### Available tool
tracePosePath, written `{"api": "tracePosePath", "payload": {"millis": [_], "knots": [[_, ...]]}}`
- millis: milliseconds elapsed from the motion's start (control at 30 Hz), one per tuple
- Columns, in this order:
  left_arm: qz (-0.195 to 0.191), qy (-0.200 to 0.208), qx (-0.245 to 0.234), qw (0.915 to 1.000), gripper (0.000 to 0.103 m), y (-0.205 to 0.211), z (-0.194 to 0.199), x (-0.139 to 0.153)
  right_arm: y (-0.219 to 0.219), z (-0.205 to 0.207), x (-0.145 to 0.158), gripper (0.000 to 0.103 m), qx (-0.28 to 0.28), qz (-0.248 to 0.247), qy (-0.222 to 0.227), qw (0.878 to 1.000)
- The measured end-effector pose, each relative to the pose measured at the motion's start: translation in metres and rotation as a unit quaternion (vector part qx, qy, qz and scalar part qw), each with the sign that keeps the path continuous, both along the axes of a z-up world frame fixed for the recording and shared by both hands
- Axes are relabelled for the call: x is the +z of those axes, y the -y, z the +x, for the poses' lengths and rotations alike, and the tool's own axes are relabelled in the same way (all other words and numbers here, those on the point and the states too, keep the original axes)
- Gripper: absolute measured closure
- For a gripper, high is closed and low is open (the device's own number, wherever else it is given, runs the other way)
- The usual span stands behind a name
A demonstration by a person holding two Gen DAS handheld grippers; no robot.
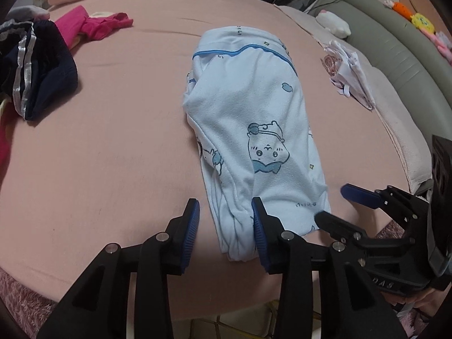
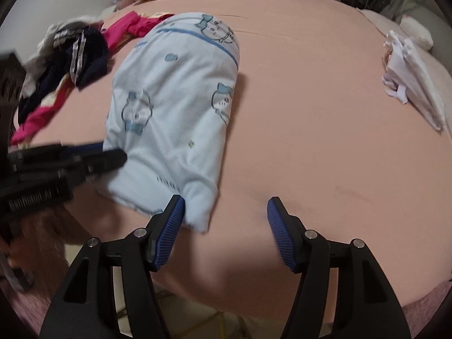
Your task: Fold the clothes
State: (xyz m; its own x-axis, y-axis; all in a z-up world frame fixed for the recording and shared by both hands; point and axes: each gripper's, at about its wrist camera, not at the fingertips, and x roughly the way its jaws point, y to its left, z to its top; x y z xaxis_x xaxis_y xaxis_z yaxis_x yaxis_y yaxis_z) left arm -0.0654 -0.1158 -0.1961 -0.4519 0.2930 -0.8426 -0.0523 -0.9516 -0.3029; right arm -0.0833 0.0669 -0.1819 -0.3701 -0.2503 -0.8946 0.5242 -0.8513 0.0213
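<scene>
My left tool [image 1: 226, 226] is let go and open, and the near end of the light blue pajama piece [image 1: 248, 118] lies between its two blue pads without being pinched. My right tool [image 2: 226, 226] is open too and holds nothing; the near corner of the same blue piece [image 2: 175, 107] sits just inside its left pad, and the rest of the gap is over bare pink bed [image 2: 310, 141]. The blue piece looks folded already into a long, narrow shape that runs straight away from both tools. I think the next step is to fold it once more, near end over far end. To do that well, I should get both tools on the two near corners at the same level, pinch all the layers together so none slip out, lift just a little, and carry the edge forward in a straight line so the sides match. I should lay it down softly and not drag it, or the bed sheet may bunch up. There are no boxes or baskets here that I can see. Far off to the left of my left tool lie a dark blue piece with silver stripes [image 1: 36, 70] and a bright pink one [image 1: 96, 25], still messy. Far to its right is a white folded pile [image 1: 350, 73].
</scene>
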Motion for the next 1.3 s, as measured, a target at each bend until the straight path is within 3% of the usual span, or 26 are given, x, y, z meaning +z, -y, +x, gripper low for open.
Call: {"api": "tracePosePath", "payload": {"millis": [100, 200, 367, 433, 533, 633, 733, 800, 900, 1100, 1200, 1300], "knots": [[0.012, -0.013, 0.023, 0.9996, 0.061, 0.015, 0.008, 0.012, -0.024, 0.019, 0.004, 0.042, 0.004, 0.021, 0.002, 1.000], [0.022, -0.064, 0.042, 0.9968, 0.061, 0.029, -0.002, 0.036, -0.036, 0.014, 0.021, 0.044, 0.003, 0.005, -0.007, 1.000], [0.018, -0.122, 0.043, 0.9915, 0.062, 0.037, -0.050, 0.065, -0.037, -0.035, 0.063, 0.044, -0.021, -0.045, -0.030, 0.998], [0.011, -0.134, 0.038, 0.9902, 0.062, 0.035, -0.071, 0.066, -0.016, -0.058, 0.078, 0.044, -0.023, -0.053, -0.050, 0.997], [0.025, -0.102, 0.019, 0.9943, 0.062, 0.030, -0.094, 0.046, 0.007, -0.092, 0.089, 0.043, -0.024, -0.073, -0.062, 0.995], [0.020, -0.062, 0.010, 0.9978, 0.061, 0.027, -0.108, 0.021, 0.048, -0.131, 0.062, 0.043, -0.025, -0.070, -0.027, 0.997], [-0.003, -0.027, 0.019, 0.9994, 0.058, 0.028, -0.112, -0.003, 0.057, -0.139, 0.035, 0.052, -0.014, -0.052, 0.013, 0.998], [0.012, -0.020, 0.030, 0.9993, 0.058, 0.035, -0.110, -0.007, 0.055, -0.138, 0.026, 0.049, -0.021, -0.063, 0.017, 0.998], [-0.001, -0.024, 0.021, 0.9995, 0.058, 0.035, -0.107, -0.009, 0.048, -0.140, 0.020, 0.038, -0.036, -0.069, 0.026, 0.997], [-0.005, -0.023, 0.025, 0.9994, 0.058, 0.042, -0.099, -0.008, 0.041, -0.136, 0.024, 0.035, -0.008, -0.037, 0.008, 0.999], [0.013, -0.025, 0.043, 0.9987, 0.057, 0.048, -0.095, -0.001, 0.023, -0.136, 0.029, 0.036, -0.033, -0.072, 0.021, 0.997], [0.067, -0.037, 0.037, 0.9964, 0.059, 0.050, -0.090, 0.015, 0.013, -0.120, 0.043, 0.040, -0.077, -0.095, 0.005, 0.993]]}}
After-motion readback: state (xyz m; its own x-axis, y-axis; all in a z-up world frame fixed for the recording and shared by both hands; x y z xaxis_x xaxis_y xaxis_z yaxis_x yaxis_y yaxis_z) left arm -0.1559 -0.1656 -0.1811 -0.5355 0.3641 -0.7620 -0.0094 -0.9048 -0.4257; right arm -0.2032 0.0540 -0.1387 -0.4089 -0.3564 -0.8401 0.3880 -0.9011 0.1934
